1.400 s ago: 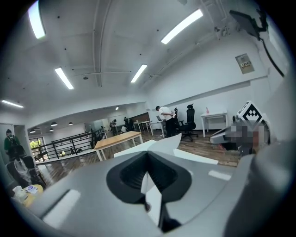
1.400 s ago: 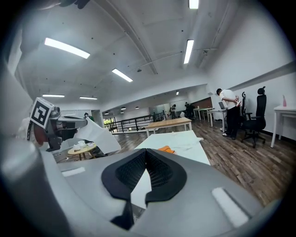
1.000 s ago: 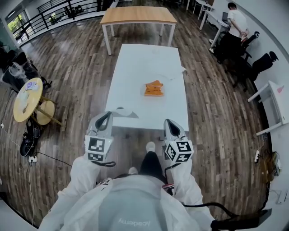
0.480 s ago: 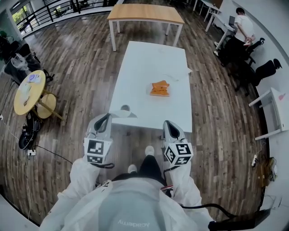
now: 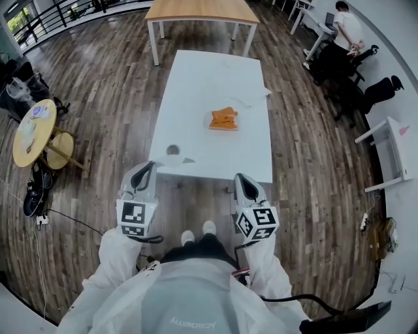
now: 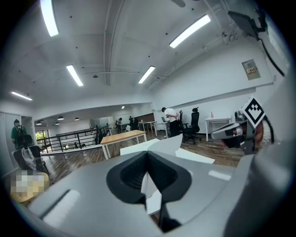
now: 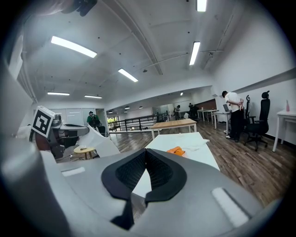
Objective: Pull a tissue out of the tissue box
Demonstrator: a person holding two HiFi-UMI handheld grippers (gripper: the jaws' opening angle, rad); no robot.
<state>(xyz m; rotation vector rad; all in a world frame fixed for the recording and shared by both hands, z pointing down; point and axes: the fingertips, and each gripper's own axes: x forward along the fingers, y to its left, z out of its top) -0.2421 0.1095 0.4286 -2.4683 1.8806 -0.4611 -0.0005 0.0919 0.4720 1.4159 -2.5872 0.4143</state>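
Head view puts the long white table point(image 5: 196, 78) straight ahead of the person, with both grippers held just short of its near edge. The orange tissue box point(image 5: 223, 120) lies on the table, near its middle and a little toward its right side, well apart from both grippers. The left gripper point(image 5: 150, 166) sits off the table's near left corner. In the left gripper view its jaws are pressed together on a white tissue point(image 6: 169, 144), which stands up from the pinch as a crumpled sheet. From above, that sheet spreads over the table's near left corner. The right gripper point(image 5: 240, 177) is off the table's near right corner, and the right gripper view shows its pads met at the tips with nothing between them. A second loose tissue point(image 5: 251, 101) lies on the table beyond the box, toward the far right edge. A wooden table point(image 5: 202, 9) stands past the white table's far end, and a small round yellow table point(image 5: 29, 134) stands to its left.
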